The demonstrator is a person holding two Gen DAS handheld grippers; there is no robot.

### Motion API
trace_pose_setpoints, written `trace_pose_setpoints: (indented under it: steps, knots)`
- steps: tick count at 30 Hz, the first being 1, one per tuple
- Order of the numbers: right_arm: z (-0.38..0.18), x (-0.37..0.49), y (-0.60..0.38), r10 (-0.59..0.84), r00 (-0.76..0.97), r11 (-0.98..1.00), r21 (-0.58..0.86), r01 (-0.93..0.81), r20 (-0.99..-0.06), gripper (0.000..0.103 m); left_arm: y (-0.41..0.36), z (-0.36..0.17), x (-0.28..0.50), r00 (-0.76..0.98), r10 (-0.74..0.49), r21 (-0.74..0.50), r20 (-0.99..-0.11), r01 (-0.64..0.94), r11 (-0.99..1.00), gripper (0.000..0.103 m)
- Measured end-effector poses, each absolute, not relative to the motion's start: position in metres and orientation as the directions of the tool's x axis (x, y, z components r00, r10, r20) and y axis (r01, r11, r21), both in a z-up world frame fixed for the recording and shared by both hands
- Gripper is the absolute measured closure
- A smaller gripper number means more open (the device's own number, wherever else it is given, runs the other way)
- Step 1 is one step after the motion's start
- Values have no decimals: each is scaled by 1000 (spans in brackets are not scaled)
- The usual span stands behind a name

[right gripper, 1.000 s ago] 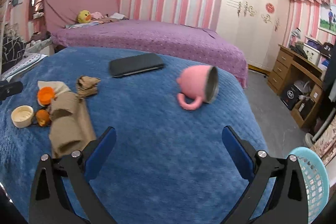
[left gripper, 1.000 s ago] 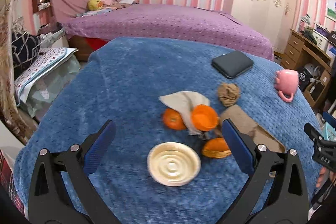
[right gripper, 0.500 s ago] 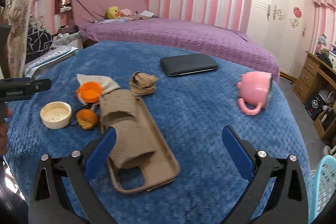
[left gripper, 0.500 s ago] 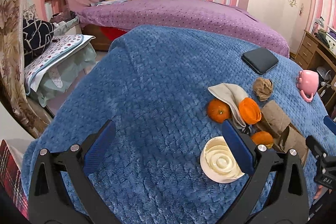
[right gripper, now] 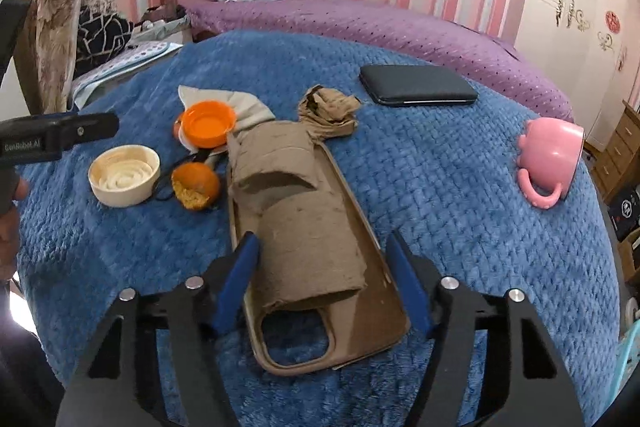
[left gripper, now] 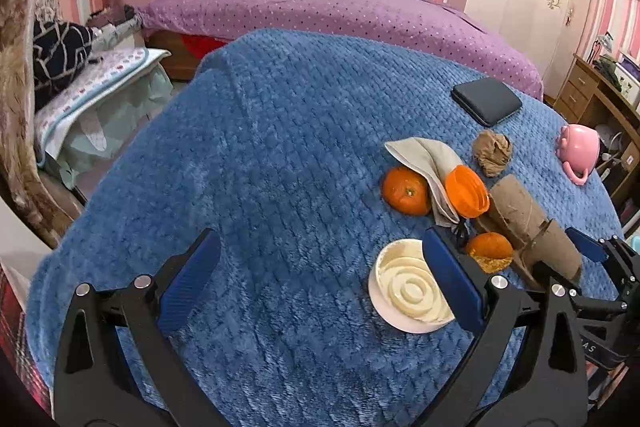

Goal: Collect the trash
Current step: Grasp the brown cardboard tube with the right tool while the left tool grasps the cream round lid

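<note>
Lying in brown phone case (right gripper: 360, 291): 2 cardboard tubes (right gripper: 312, 259)

Two brown cardboard tubes (right gripper: 304, 227) lie end-to-end on a tan phone case (right gripper: 360, 315).

The blue blanket (left gripper: 248, 155) lies bare from nine to twelve o'clock of the left gripper (left gripper: 320, 283). At one to three o'clock, the cream lid (left gripper: 404, 291), oranges (left gripper: 406, 191), cardboard tubes (left gripper: 532, 227) and right gripper (left gripper: 596, 255) crowd the way.
</note>
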State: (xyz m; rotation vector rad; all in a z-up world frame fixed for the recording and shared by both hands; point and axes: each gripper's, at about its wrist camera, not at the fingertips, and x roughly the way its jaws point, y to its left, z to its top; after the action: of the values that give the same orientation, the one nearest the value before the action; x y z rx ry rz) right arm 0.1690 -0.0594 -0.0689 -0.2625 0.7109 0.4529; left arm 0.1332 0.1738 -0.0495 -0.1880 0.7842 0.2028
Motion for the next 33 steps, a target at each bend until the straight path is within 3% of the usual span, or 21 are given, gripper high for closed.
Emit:
trace_pose_setpoints:
  steps: [1, 4, 15, 17, 25, 30, 33]
  knots:
    - [-68, 169, -60, 332, 656, 865, -59, -499, -677, 61, 173, -51, 134, 687, 107, -91, -719, -245, 965, 5]
    - [-66, 169, -64, 343, 663, 870, -41, -491, -665, 63, 166, -54, 133, 681, 111, -73, -723, -235, 969, 5]
    - [-43, 161, -108, 315, 748, 907, -46, -418, -585, 63, 114, -67, 132, 668, 52, -23, -742, -104, 994, 5]
    - [-42, 163, -117, 302, 753, 914, -45, -402, -584, 63, 106, -69, 133, 666, 85, 19, -741, -106, 994, 5]
    - [-38, 166, -155, 257, 774, 935, -53, -350, -579, 63, 121, -77, 137, 652, 81, -34, -754, -161, 986, 6]
    - [-33, 167, -180, 234, 788, 949, -42, -312, -570, 63, 121, -76, 135, 657, 56, -39, -752, -129, 991, 29]
    - [-33, 166, -194, 215, 791, 956, -45, -292, -572, 63, 121, -75, 135, 653, 13, -61, -757, -91, 994, 30]
